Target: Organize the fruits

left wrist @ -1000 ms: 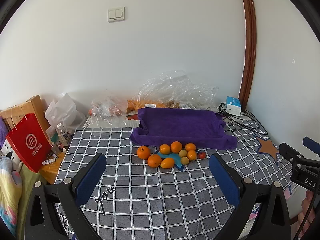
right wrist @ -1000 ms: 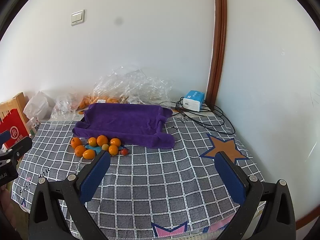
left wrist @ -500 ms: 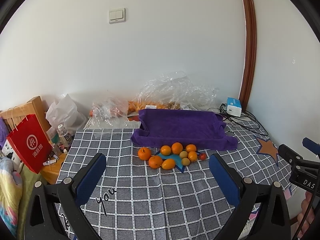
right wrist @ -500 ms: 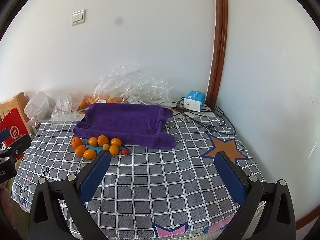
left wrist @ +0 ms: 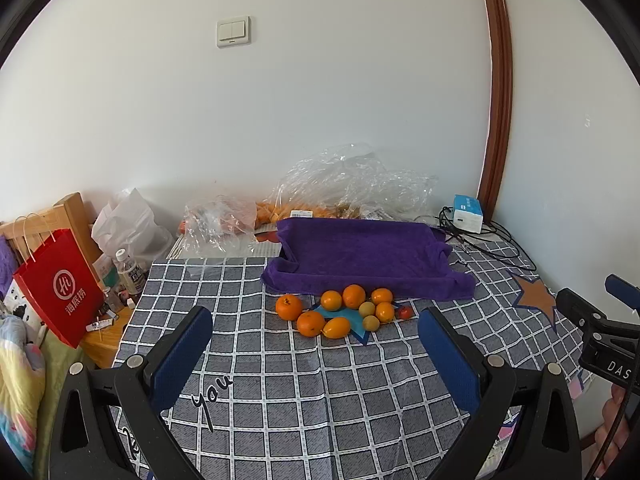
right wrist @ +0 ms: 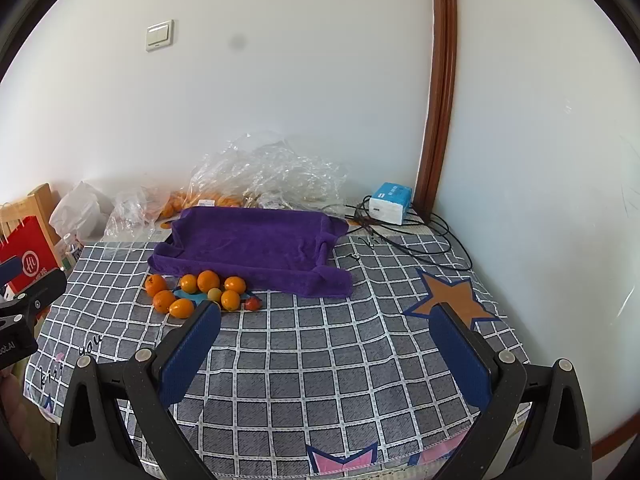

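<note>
Holding both the left gripper point(left wrist: 316, 354) and right gripper point(right wrist: 328, 344) spread empty, I line up on the fruits point(left wrist: 344, 312) just before the purple towel point(left wrist: 368, 256).

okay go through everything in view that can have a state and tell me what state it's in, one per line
left gripper: open, empty, above the tablecloth.
right gripper: open, empty.
fruits: loose cluster on the tablecloth, in front of the towel, none picked up.
purple towel: spread out, edges turned up, nothing on it.
clear plastic bags: crumpled against the wall.
red paper bag: upright.
</note>
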`<state>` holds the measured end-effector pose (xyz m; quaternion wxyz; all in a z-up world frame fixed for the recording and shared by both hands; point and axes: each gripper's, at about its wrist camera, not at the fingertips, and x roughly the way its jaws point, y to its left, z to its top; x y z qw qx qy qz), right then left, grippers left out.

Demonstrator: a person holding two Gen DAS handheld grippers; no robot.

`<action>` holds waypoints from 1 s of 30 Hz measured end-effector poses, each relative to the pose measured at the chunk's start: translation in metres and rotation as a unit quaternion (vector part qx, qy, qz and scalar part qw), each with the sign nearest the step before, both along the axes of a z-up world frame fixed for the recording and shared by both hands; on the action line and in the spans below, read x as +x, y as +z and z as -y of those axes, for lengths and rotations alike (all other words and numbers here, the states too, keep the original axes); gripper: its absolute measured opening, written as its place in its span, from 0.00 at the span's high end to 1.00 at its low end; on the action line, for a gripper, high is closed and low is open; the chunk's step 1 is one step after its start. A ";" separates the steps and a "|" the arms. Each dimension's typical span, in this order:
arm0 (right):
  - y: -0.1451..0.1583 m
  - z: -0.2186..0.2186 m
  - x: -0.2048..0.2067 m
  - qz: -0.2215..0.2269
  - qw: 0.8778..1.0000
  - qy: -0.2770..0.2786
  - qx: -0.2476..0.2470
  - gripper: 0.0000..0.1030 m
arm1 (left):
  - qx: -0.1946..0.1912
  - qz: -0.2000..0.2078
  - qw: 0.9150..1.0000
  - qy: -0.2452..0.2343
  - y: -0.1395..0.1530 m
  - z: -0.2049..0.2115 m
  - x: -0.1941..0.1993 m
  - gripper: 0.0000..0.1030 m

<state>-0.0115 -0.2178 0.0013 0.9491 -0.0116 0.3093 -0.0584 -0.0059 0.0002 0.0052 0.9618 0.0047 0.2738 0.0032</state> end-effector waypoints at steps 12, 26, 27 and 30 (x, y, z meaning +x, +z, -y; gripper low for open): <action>-0.001 0.000 -0.002 0.003 1.000 0.001 0.000 0.01 | 0.001 0.000 1.000 0.000 0.000 0.000 0.000 0.00; -0.020 -0.004 0.008 -0.007 1.000 0.015 0.014 0.01 | -0.014 -0.013 1.000 0.019 -0.020 -0.009 0.012 0.00; -0.024 -0.004 0.011 -0.010 1.000 0.018 0.017 0.01 | -0.016 -0.016 1.000 0.020 -0.024 -0.011 0.015 0.00; -0.040 -0.005 0.019 -0.015 0.999 0.034 0.028 0.01 | -0.021 -0.028 0.999 0.028 -0.039 -0.017 0.025 0.00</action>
